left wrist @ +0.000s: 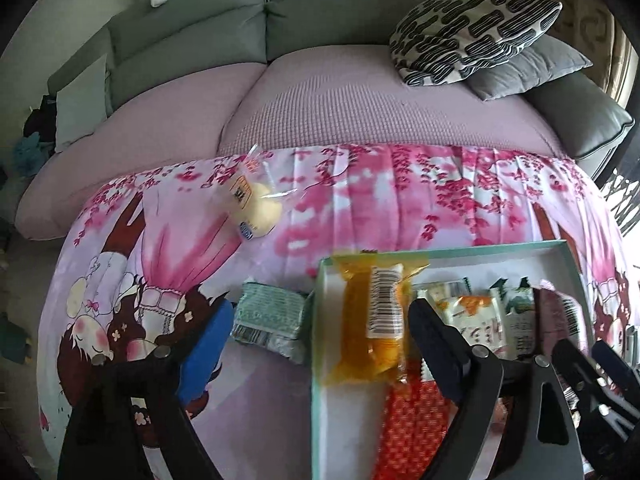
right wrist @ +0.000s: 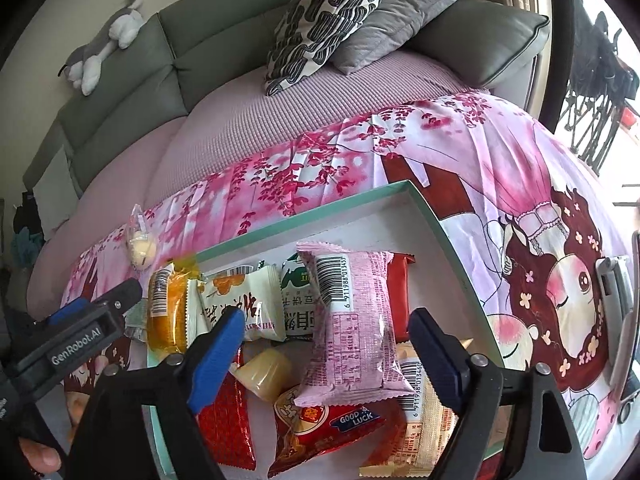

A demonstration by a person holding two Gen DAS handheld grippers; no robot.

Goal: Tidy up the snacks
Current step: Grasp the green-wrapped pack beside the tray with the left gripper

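Observation:
A teal-rimmed white box [left wrist: 440, 250] [right wrist: 320, 208] lies on a pink floral cloth and holds several snack packets. My left gripper [left wrist: 320, 344] is open. An orange packet [left wrist: 372, 320] [right wrist: 166, 308] rests between its fingers over the box's left rim, and neither pad touches it. My right gripper [right wrist: 326, 356] is open too. A pink packet [right wrist: 352, 328] lies on top of the other snacks between its fingers, with gaps on both sides. Outside the box, a green packet [left wrist: 272, 316] sits by the left rim. A yellow bun in clear wrap [left wrist: 256, 204] [right wrist: 140, 244] lies farther back.
Behind the cloth [left wrist: 400, 200] stretches a sofa seat with a mauve cover [left wrist: 340, 112], a black-and-white cushion [left wrist: 472, 28] and a grey one [left wrist: 528, 68]. A plush toy [right wrist: 104, 48] lies on the sofa back. A metal object [right wrist: 612, 292] sits at the right edge.

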